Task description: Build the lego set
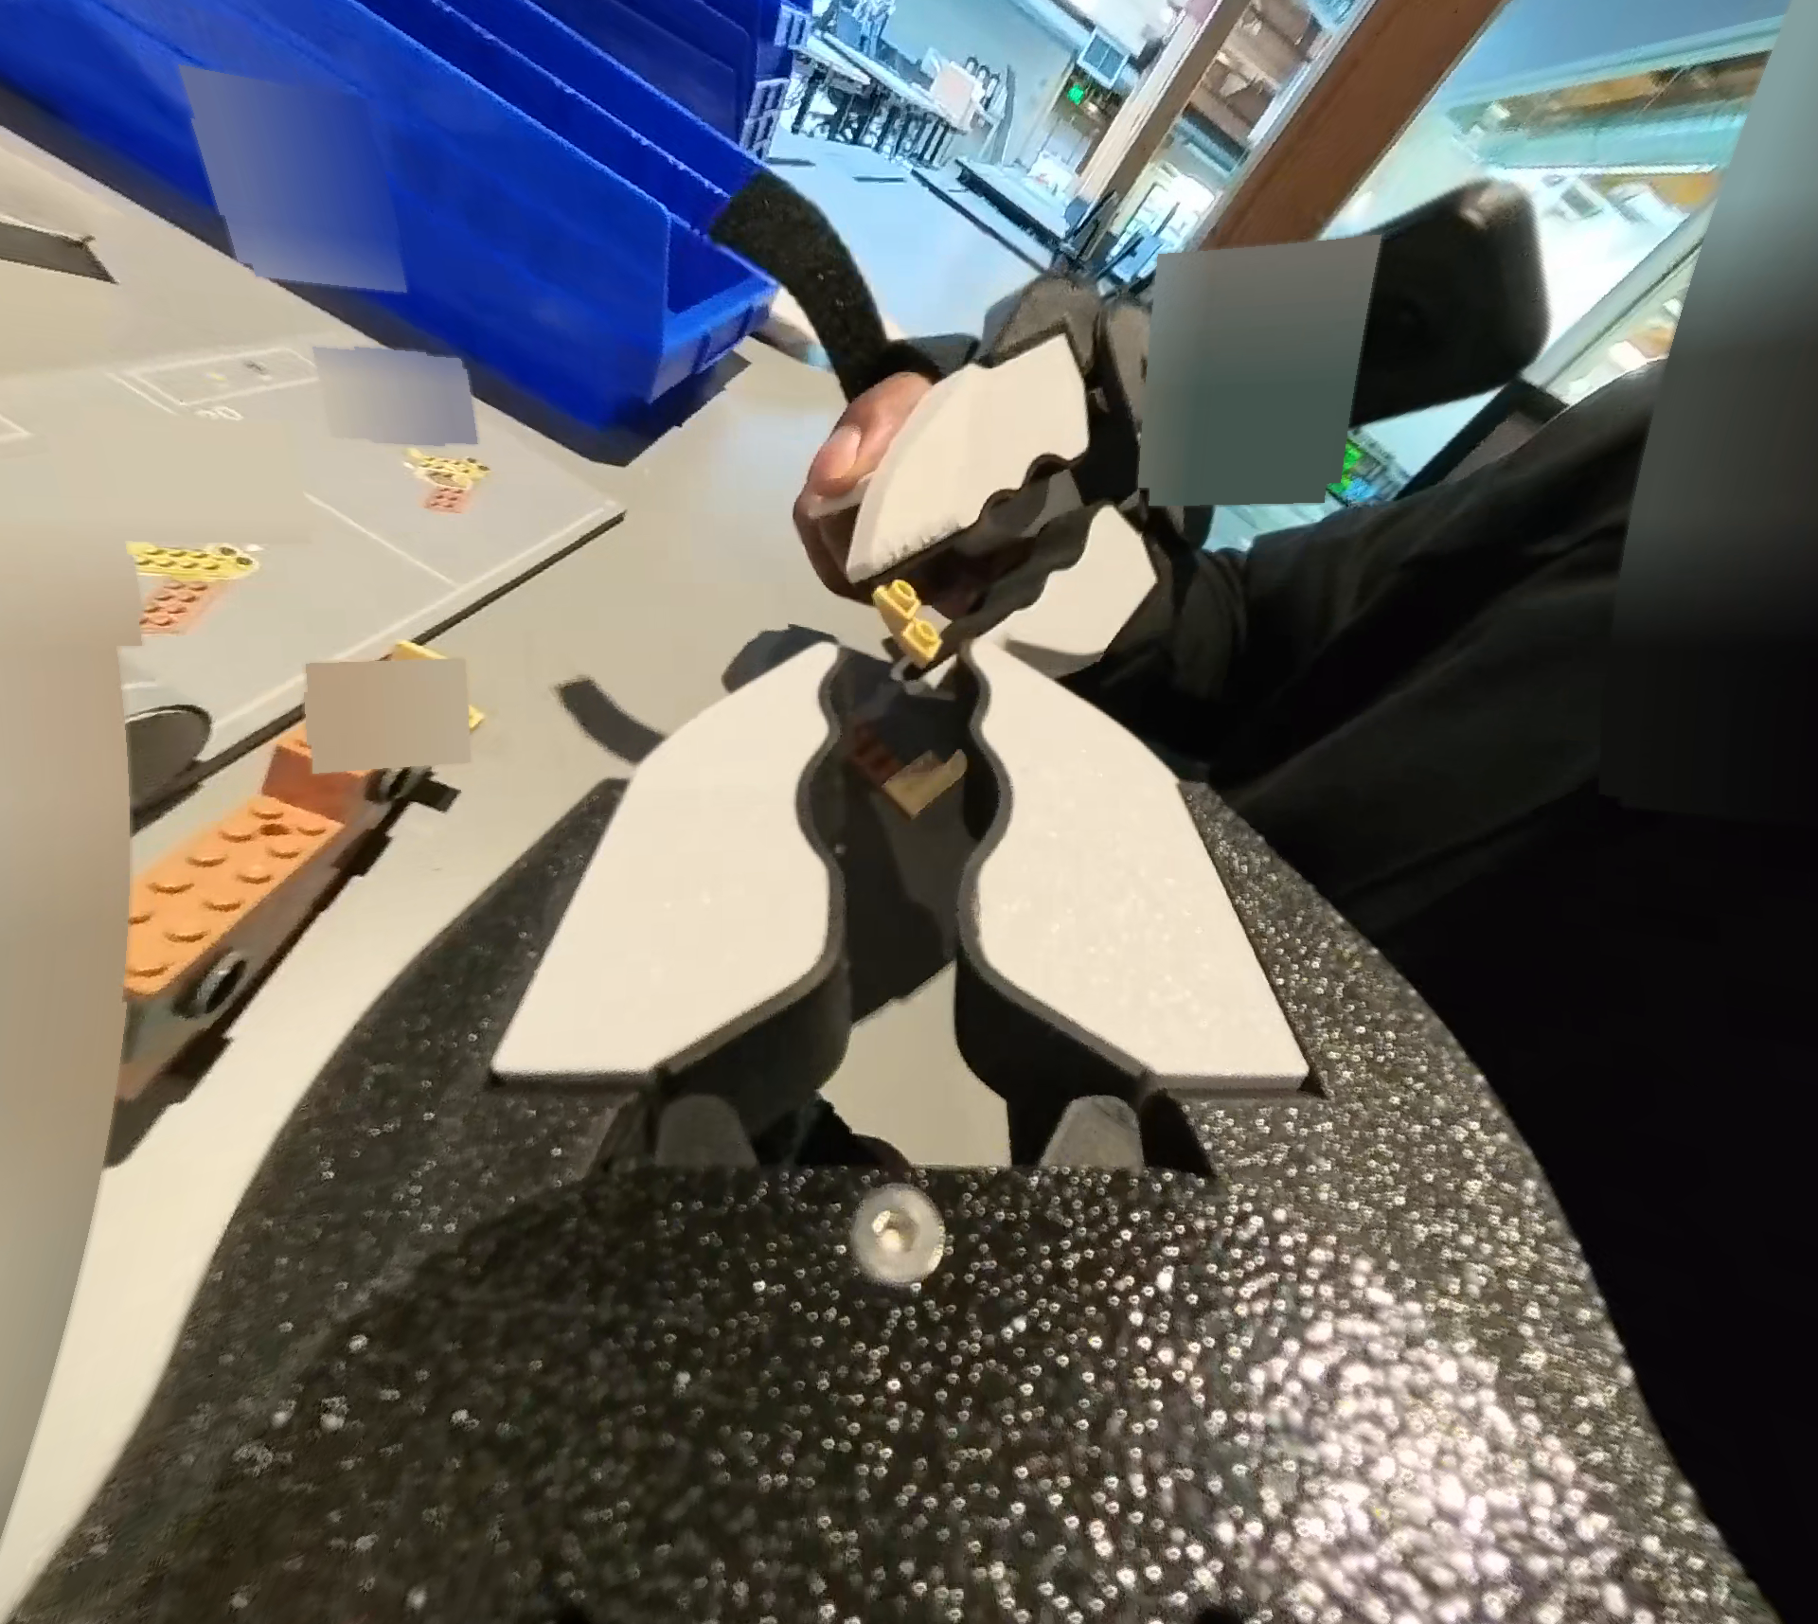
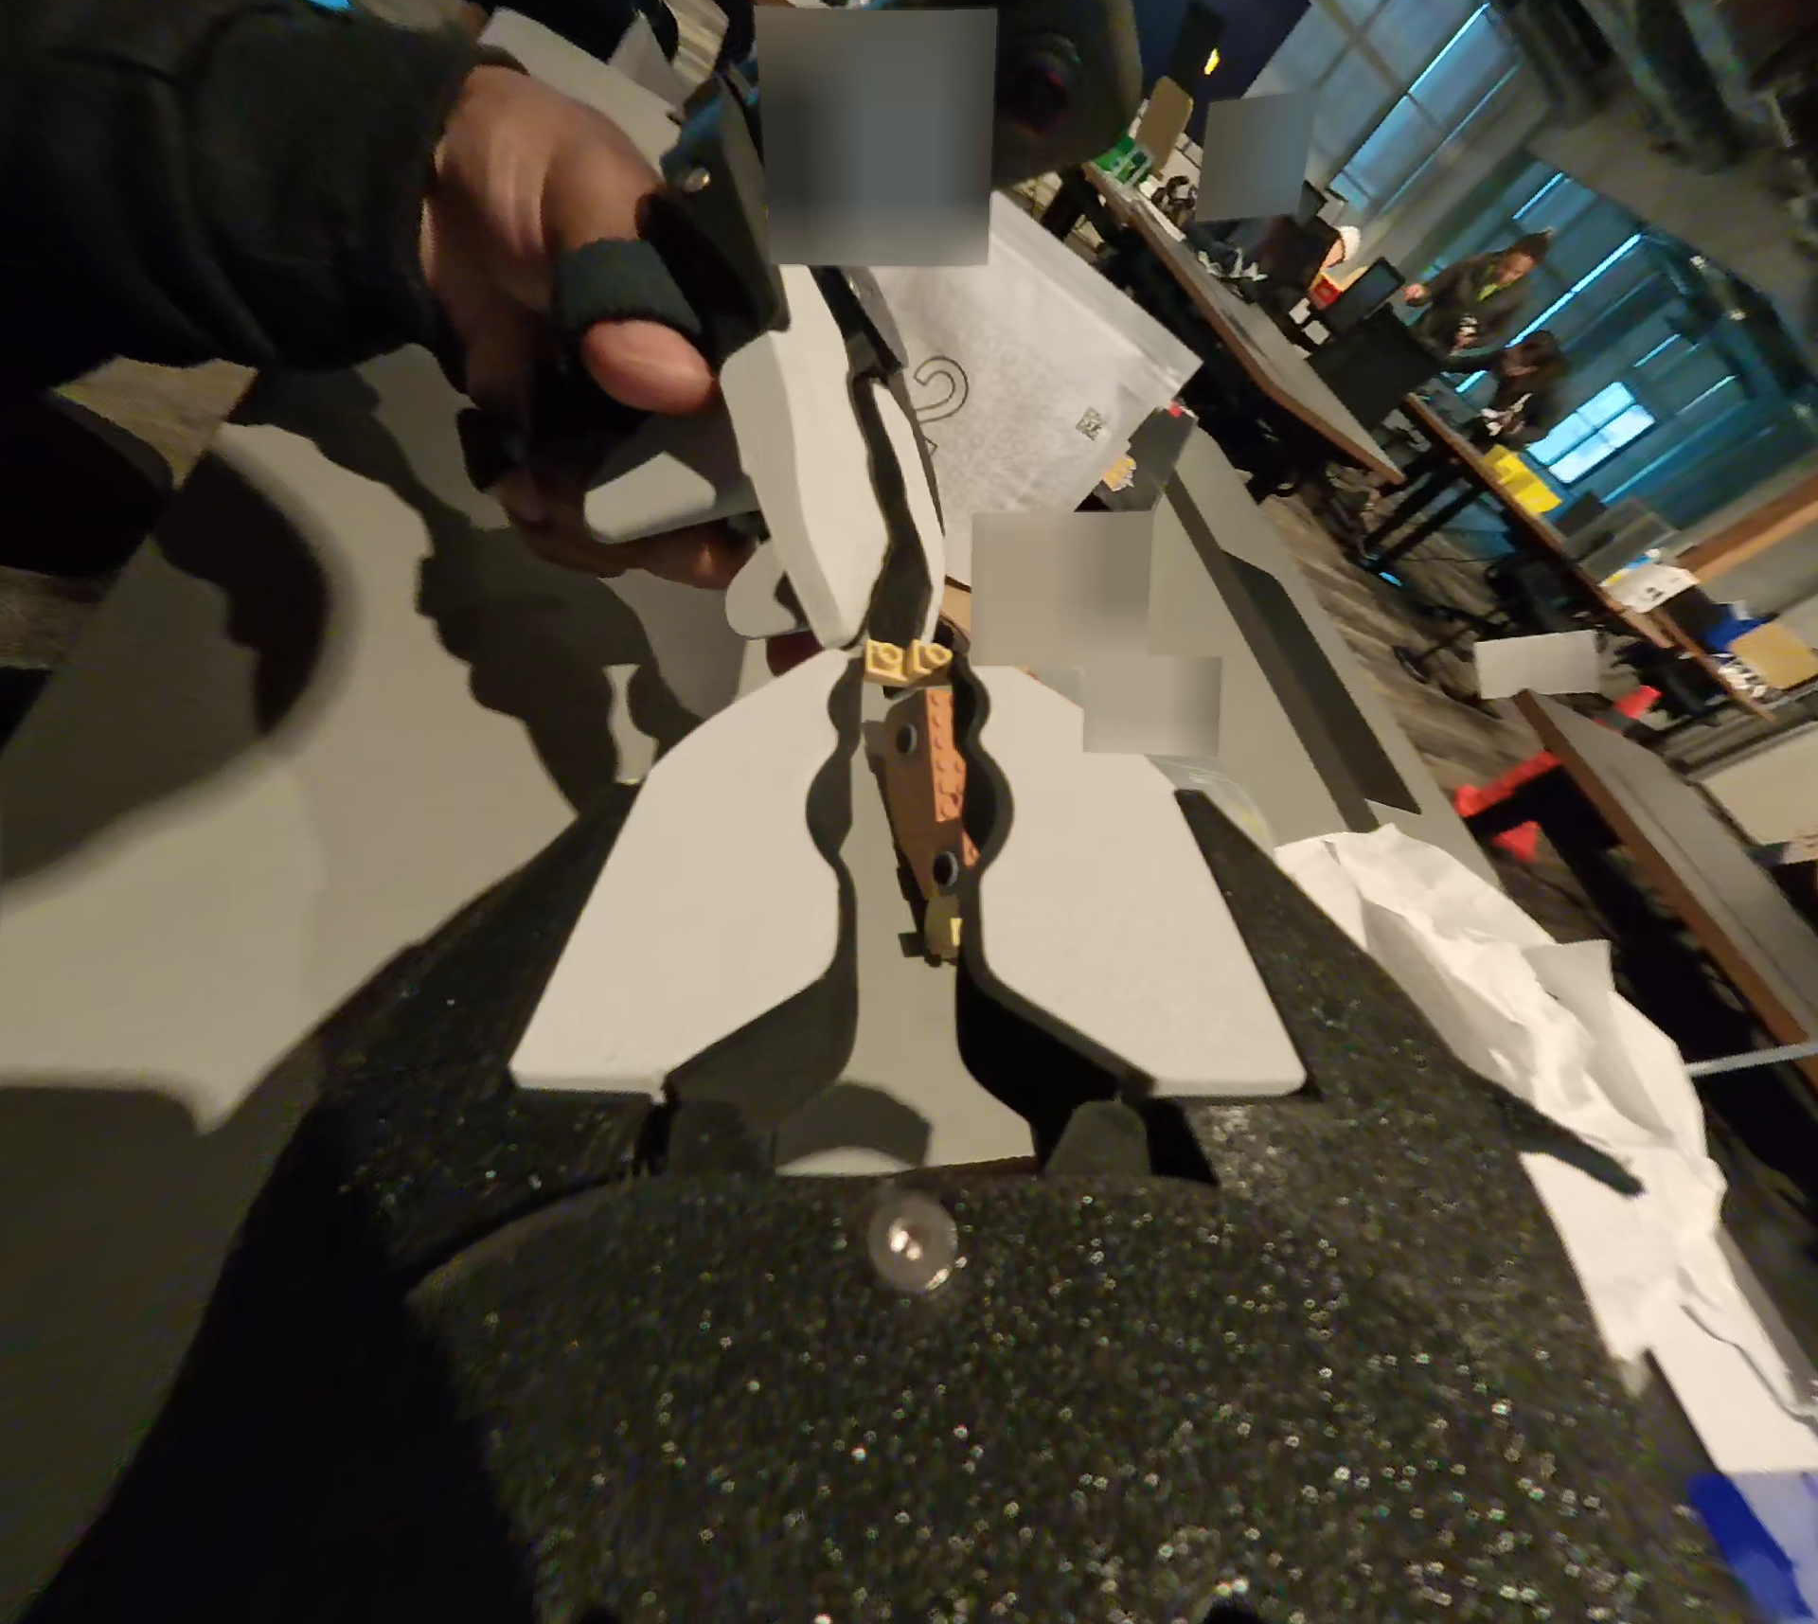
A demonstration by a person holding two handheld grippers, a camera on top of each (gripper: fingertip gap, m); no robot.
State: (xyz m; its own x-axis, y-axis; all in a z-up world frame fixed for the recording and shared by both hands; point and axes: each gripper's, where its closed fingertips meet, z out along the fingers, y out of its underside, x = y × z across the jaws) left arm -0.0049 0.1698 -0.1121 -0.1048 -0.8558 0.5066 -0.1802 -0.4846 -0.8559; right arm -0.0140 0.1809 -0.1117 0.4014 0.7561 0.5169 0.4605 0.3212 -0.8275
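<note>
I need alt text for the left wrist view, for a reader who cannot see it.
Two handheld grippers meet tip to tip above a grey table: the right gripper holds a small yellow lego piece against the left gripper. Blue bins and an orange lego plate lie to the left.

Pale grey plates cover the gripper fingers (image 1: pixel 728 868), which sit on a black, glitter-speckled plastic body (image 1: pixel 885 1380). A small yellow studded lego piece (image 1: pixel 910 618) shows at their far tips. On the left, a flat orange studded lego plate (image 1: pixel 226 878) lies beside a reddish-brown brick (image 1: pixel 315 775) on the light grey surface (image 1: pixel 689 583). Glossy deep-blue plastic bins (image 1: pixel 443 101) stand far left. In the right wrist view, a brown-orange studded lego strip (image 2: pixel 930 790) with black holes ends in a tan piece (image 2: pixel 942 932); crumpled white paper (image 2: pixel 1535 1075) lies right. A black sleeve (image 2: pixel 197 180) fills the far left.
</note>
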